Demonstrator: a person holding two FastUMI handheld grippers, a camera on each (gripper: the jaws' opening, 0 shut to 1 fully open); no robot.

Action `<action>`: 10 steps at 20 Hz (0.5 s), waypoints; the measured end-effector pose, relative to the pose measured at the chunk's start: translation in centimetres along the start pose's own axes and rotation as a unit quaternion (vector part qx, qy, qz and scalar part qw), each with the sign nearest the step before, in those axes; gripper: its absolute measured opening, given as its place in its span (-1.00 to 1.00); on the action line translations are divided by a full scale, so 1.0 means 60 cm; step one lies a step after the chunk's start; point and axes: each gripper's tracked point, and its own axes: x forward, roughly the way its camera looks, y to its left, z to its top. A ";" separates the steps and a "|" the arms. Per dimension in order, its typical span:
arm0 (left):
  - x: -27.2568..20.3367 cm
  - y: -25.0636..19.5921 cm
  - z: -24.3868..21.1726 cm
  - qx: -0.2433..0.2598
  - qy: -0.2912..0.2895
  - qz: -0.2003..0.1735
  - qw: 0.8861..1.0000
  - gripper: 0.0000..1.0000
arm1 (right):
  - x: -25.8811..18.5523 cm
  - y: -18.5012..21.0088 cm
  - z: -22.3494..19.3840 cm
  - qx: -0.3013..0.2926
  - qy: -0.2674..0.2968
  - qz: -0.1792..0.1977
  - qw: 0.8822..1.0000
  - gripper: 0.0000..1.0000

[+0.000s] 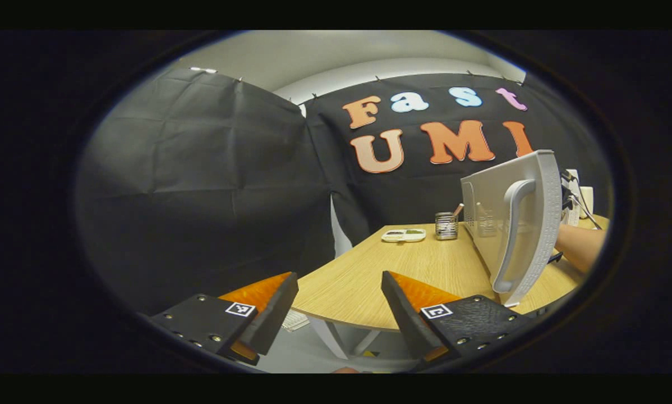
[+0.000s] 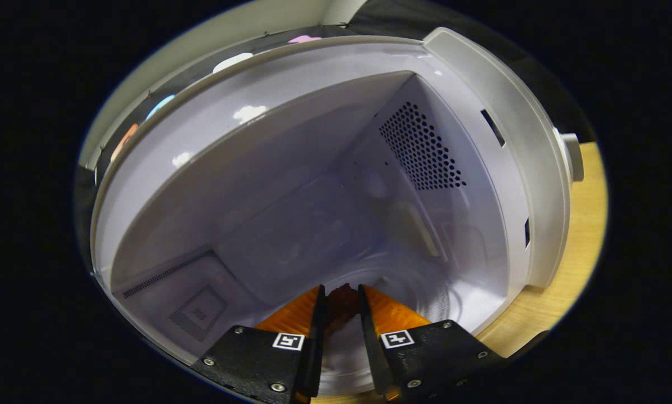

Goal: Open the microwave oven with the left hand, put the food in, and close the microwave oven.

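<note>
- Two wide-spread fingers of the left gripper point(image 1: 339, 314) hold nothing; the door point(image 1: 510, 224) stands open at right, its rigid handle point(image 1: 512, 235) the likely place to push.
- Right gripper point(image 2: 341, 314), lower centre, pinches the small brown food point(image 2: 341, 303) inside the oven point(image 2: 325, 196); probably light and soft.

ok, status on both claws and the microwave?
Left claw open, clear of the microwave door, which stands open. Right claw inside the microwave cavity, shut on the food. Nothing blocking.
</note>
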 end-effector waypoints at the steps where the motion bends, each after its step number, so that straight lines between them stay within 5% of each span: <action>1: 0.002 -0.004 0.002 -0.004 -0.001 -0.002 1.000 0.81 | -0.005 -0.008 -0.005 -0.023 0.009 -0.002 1.000 -0.23; 10: 0.034 -0.092 0.007 -0.029 0.008 -0.057 0.998 0.81 | -0.085 0.002 0.028 -0.106 0.027 0.057 0.992 0.21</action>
